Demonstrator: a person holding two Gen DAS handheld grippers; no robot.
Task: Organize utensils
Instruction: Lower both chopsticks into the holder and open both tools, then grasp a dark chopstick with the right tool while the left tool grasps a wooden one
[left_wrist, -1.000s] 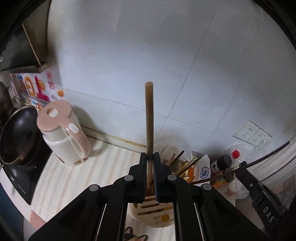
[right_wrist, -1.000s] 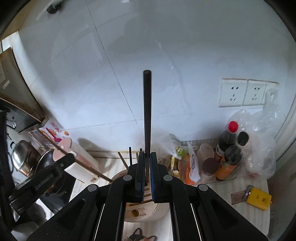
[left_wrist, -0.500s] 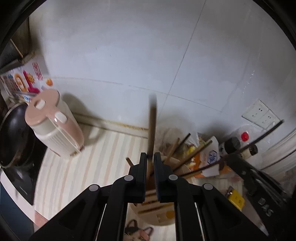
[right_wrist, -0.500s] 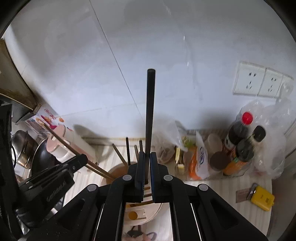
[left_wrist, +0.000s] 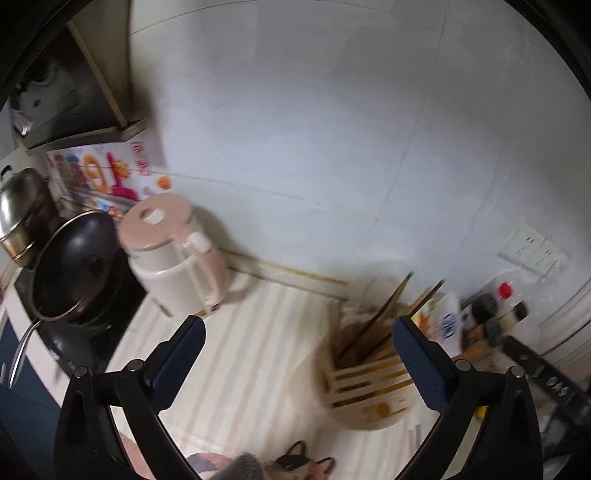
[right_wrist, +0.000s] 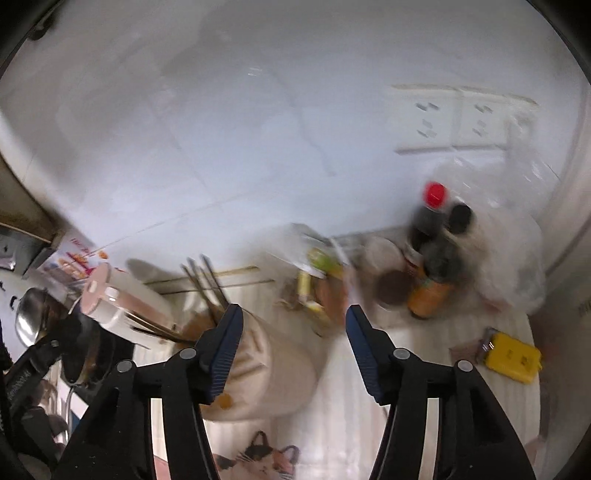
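A cream slotted utensil holder (left_wrist: 369, 391) stands on the striped counter with several chopsticks (left_wrist: 380, 314) leaning in it. My left gripper (left_wrist: 297, 343) is open and empty, above and to the left of the holder. In the right wrist view the same holder (right_wrist: 266, 365) sits low left with dark chopsticks (right_wrist: 207, 284) sticking out. My right gripper (right_wrist: 293, 343) is open and empty, just to the right of the holder. Both views are blurred.
A pink and white kettle (left_wrist: 173, 254) and a black wok (left_wrist: 74, 266) on a cooktop stand at the left. Sauce bottles (right_wrist: 432, 258), plastic bags and packets crowd the back right. A yellow box (right_wrist: 511, 356) lies on the counter. Wall sockets (right_wrist: 461, 122) are above.
Both grippers opened and let go of their chopsticks, which now stand in the holder. Both grippers drew back and shifted sideways from the holder.
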